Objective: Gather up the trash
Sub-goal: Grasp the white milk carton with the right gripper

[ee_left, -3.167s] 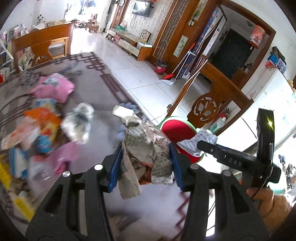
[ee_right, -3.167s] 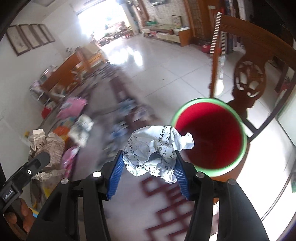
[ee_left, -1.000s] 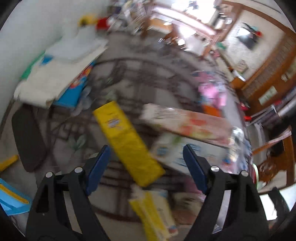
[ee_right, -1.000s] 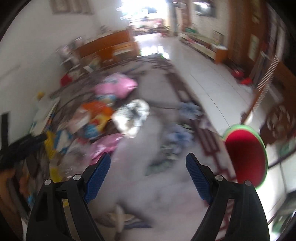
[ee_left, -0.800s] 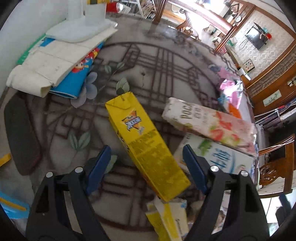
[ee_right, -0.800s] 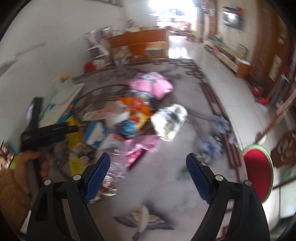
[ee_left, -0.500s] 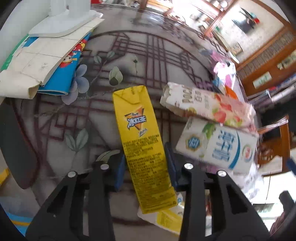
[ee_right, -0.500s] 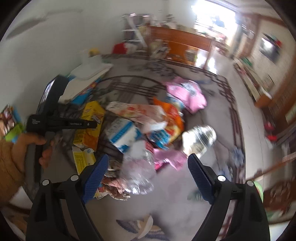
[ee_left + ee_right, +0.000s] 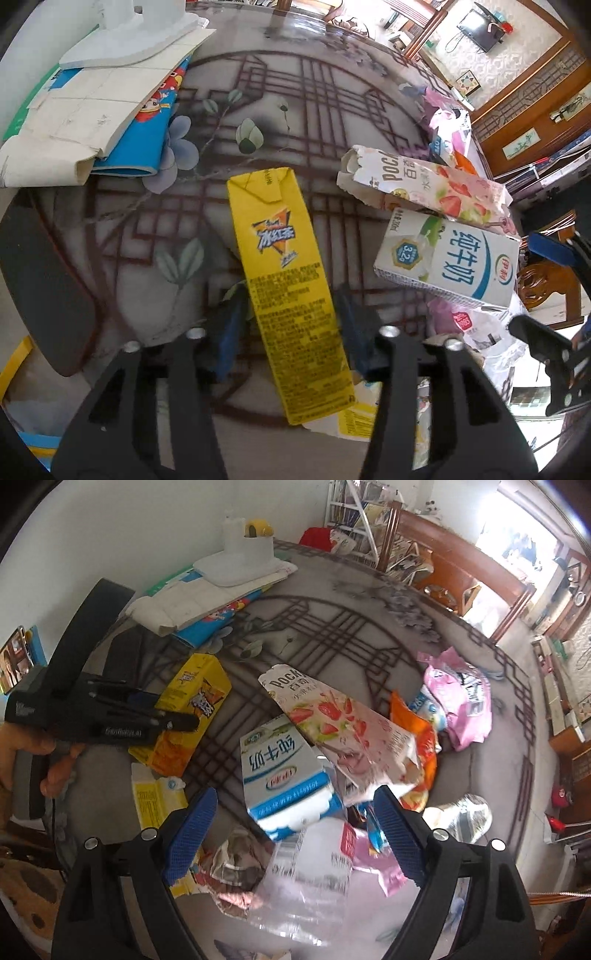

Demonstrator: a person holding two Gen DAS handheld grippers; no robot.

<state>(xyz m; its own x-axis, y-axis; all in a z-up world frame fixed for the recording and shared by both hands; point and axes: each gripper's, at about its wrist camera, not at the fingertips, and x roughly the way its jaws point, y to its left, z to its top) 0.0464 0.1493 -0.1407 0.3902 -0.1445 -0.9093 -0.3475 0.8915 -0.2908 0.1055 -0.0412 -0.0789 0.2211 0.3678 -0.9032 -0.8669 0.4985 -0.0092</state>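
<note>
Left wrist: yellow carton (image 9: pixel 288 295) now straddled.

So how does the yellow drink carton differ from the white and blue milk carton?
The yellow drink carton is long and slim and lies between the pads of the left hand-held gripper, whose jaws are opening. The white and blue milk carton is shorter and wider, apart from that gripper. Both lie flat on the patterned table.

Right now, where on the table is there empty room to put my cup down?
The bare tabletop beyond the yellow carton, between the stacked papers and the strawberry box, is free. Another gap lies between the yellow carton and the dark pad. It is crowded around the milk carton, the clear bottle and the pink wrappers.
</note>
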